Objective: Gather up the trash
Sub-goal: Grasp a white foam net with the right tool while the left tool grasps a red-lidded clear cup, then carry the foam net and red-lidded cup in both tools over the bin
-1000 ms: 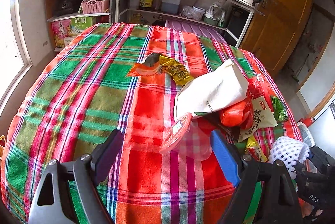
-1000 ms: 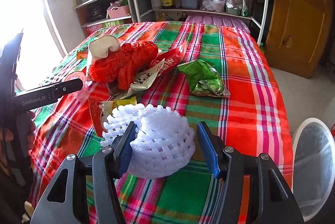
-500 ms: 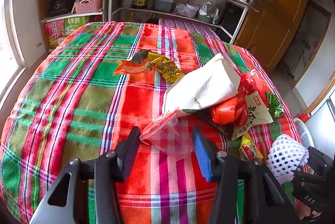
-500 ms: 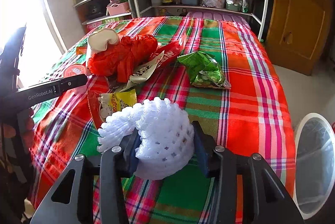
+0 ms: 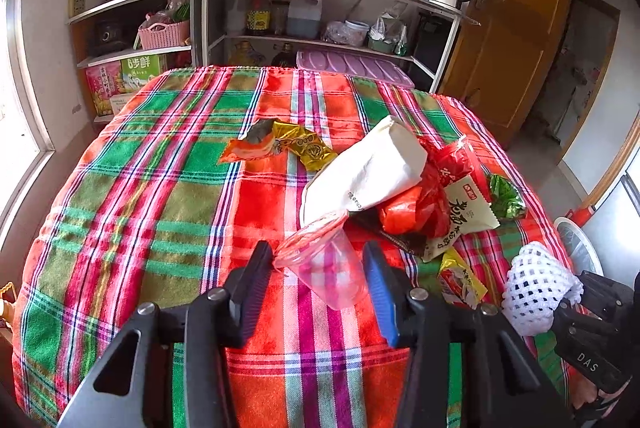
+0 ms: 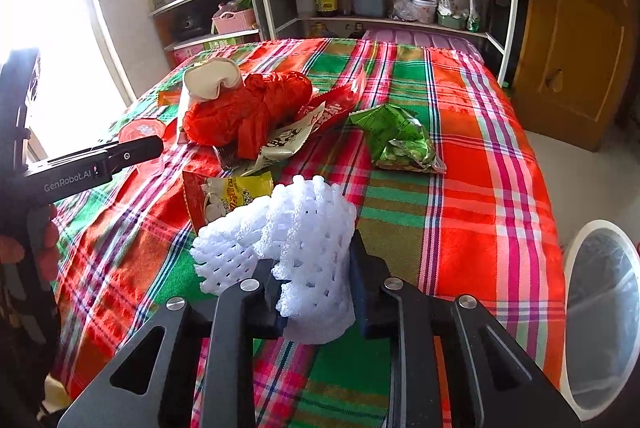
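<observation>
My left gripper [image 5: 318,276] is closing on a clear plastic cup [image 5: 324,268] that lies tilted on the plaid tablecloth [image 5: 160,187]. Both pads touch the cup's sides. The jaws of my right gripper [image 6: 314,268] are closing on a white foam fruit net [image 6: 312,220], which is squeezed and bunched between the fingers near the table's front edge. That net [image 5: 536,288] also shows at the lower right of the left wrist view. More trash lies in a heap beyond: a white paper bag [image 5: 368,171], a red plastic bag [image 6: 248,107], and a yellow snack packet [image 6: 228,195].
A green wrapper [image 6: 400,139] lies alone right of the heap, and an orange and gold wrapper [image 5: 280,145] lies farther back. A white bin with a clear liner [image 6: 600,276] stands on the floor off the table's right edge. Kitchen shelves [image 5: 320,39] stand behind the table.
Both pairs of jaws have narrowed from wide apart. The left pair now touches the clear cup, which has tipped upward. The right pair has squeezed the foam net into a taller bunch.
</observation>
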Action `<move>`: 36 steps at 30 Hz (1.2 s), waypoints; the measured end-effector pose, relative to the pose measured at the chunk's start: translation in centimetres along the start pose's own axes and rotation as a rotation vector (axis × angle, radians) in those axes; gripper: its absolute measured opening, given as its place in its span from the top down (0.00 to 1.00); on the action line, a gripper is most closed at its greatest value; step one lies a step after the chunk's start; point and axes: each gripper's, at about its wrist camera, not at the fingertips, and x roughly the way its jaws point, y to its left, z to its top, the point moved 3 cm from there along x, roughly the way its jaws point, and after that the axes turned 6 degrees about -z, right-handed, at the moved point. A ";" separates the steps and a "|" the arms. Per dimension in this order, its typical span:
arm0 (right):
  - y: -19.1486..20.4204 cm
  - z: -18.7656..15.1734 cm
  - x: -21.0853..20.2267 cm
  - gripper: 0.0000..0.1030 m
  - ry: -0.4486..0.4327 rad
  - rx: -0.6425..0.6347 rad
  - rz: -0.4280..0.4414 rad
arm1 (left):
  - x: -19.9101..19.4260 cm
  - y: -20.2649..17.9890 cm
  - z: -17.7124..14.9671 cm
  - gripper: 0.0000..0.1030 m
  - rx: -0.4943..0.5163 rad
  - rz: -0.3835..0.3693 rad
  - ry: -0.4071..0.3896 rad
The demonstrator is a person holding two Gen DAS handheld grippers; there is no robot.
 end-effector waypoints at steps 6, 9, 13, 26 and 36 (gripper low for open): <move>-0.8 -0.1 -1.4 0.75 -0.030 0.033 0.006 | -1.4 -2.2 -0.2 0.53 0.044 -0.031 -0.015; -1.3 -0.2 -2.1 0.76 -0.046 0.048 0.005 | -2.4 -4.1 0.1 0.53 0.067 -0.068 -0.039; -2.3 -0.5 -3.6 0.75 -0.079 0.073 -0.001 | -3.1 -6.6 0.5 0.53 0.120 -0.105 -0.054; -8.0 -2.1 -8.2 0.75 -0.152 0.203 -0.095 | -1.9 -15.2 0.5 0.53 0.267 -0.250 -0.026; -14.1 -4.3 -11.4 0.75 -0.168 0.315 -0.221 | -0.3 -23.2 0.1 0.53 0.384 -0.378 0.015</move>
